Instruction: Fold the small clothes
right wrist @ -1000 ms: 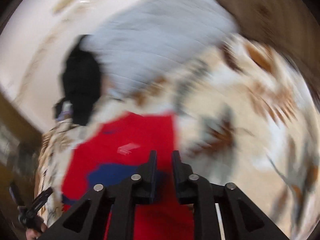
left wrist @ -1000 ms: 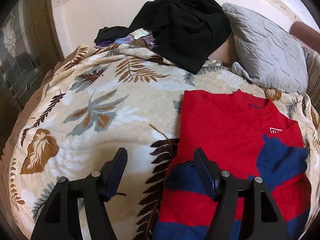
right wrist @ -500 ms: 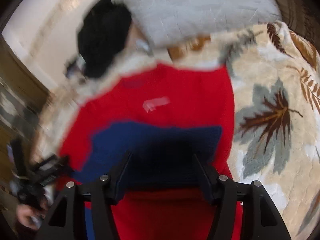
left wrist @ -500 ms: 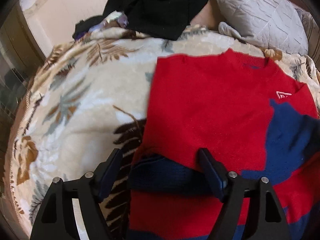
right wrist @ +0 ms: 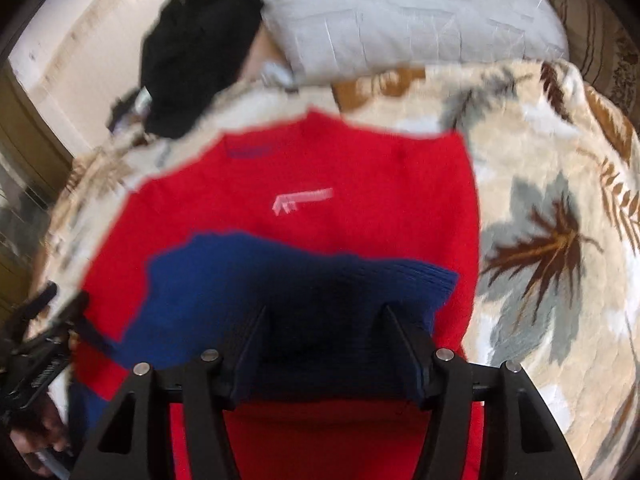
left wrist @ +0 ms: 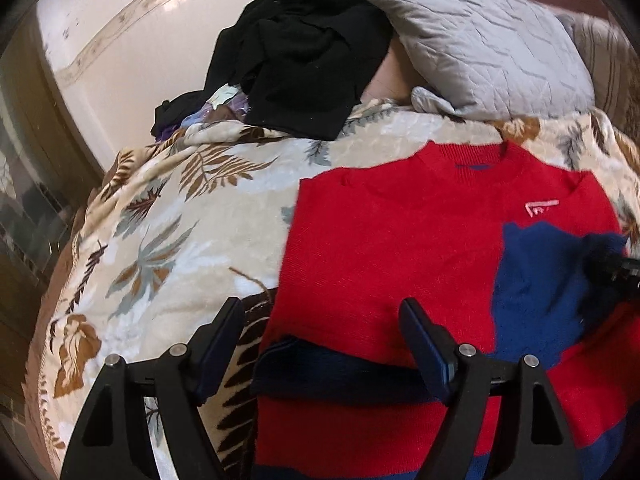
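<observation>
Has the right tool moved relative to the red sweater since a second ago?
Yes. The right tool came toward the red sweater's right edge, over the navy cuff, jaws just opened.

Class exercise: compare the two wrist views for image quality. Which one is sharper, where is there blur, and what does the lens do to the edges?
Left wrist view: sharp; the red sweater knit and grey pillow quilting read clearly. Right wrist view: motion-smeared; the sweater's logo and the pillow streak, and the navy cuff lies in shadow. Both: fisheye bending with dark corners.
</observation>
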`<action>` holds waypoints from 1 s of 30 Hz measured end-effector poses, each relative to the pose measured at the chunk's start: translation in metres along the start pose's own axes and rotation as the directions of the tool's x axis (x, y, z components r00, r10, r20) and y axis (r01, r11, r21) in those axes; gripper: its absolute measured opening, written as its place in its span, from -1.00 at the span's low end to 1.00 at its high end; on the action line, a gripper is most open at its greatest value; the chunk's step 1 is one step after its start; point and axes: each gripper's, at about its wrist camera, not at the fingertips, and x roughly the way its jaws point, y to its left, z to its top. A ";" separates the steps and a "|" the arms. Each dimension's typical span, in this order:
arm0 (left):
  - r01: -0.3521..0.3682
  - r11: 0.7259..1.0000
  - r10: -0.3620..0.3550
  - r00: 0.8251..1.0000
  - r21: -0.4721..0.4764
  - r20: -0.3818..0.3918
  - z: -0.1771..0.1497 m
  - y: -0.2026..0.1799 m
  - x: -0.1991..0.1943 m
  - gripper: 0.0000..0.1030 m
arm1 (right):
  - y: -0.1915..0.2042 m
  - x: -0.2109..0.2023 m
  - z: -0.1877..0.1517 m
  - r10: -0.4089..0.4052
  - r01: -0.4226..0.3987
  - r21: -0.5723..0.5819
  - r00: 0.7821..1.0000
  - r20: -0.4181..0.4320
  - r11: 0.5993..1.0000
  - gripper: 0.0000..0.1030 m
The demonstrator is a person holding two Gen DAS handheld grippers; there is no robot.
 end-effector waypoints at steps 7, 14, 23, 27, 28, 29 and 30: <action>0.001 1.000 -0.001 0.999 0.022 0.038 -0.001 -0.008 -0.003 0.57 | 0.012 -0.011 0.005 0.020 -0.018 -0.043 0.998 0.056 0.999 0.25; 0.011 0.999 -0.011 1.000 0.049 -0.004 0.000 -0.017 0.007 0.57 | 0.021 0.001 0.005 -0.002 0.002 -0.088 1.000 0.004 0.996 0.25; 0.038 0.999 -0.036 0.996 0.032 -0.078 -0.015 0.003 0.006 0.57 | 0.000 -0.014 -0.009 0.020 -0.023 -0.114 0.999 -0.034 0.993 0.23; 0.085 0.996 -0.087 0.994 -0.032 -0.059 -0.029 0.024 -0.019 0.57 | -0.007 -0.057 -0.023 0.083 -0.080 -0.125 0.996 0.024 0.989 0.23; 0.097 0.994 -0.099 0.994 -0.047 -0.043 -0.036 0.032 -0.031 0.57 | -0.011 -0.066 -0.027 0.106 -0.103 -0.119 0.994 0.024 0.988 0.23; 0.104 0.993 -0.106 0.994 -0.059 -0.029 -0.044 0.041 -0.042 0.57 | -0.017 -0.078 -0.033 0.131 -0.127 -0.113 0.991 0.026 0.985 0.23; 0.109 0.992 -0.111 0.994 -0.066 -0.023 -0.050 0.045 -0.049 0.57 | -0.022 -0.085 -0.037 0.147 -0.143 -0.105 0.989 0.033 0.984 0.25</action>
